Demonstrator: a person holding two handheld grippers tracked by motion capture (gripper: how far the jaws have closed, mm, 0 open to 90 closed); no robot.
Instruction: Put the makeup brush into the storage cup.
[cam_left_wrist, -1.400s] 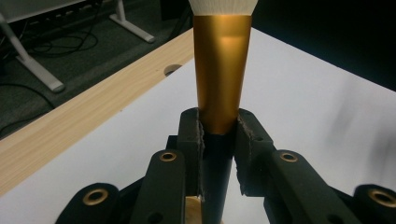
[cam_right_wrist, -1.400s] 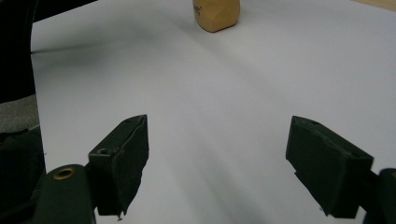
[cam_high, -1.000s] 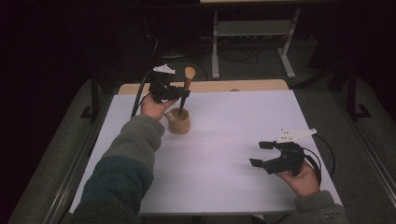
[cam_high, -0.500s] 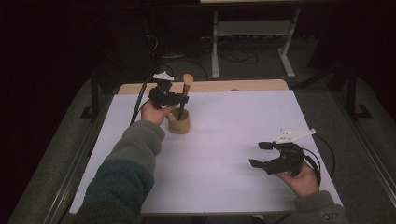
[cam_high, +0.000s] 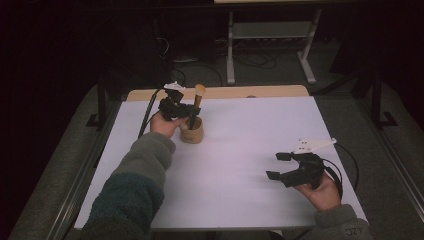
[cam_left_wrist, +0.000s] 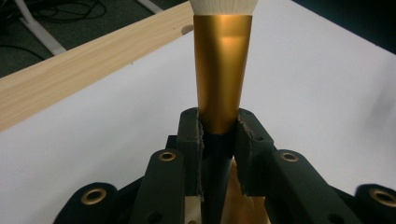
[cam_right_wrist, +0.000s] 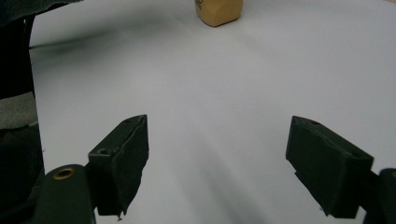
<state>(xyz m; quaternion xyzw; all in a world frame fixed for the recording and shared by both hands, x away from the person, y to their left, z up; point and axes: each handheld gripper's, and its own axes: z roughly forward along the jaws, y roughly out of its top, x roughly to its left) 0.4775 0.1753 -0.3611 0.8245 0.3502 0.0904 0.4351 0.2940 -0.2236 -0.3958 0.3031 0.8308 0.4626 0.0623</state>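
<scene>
On the white table (cam_high: 240, 165), near its far left, a small wooden cup (cam_high: 192, 131) holds an upright brush (cam_high: 197, 102) whose dark handle the left gripper (cam_high: 186, 113) clamps just below the gold ferrule, while the right gripper (cam_high: 276, 165) hovers wide open, empty, well apart.

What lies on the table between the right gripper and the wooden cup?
Nothing: in the high view, only bare white table stretches between the right gripper and the wooden cup; the right gripper view agrees.
</scene>
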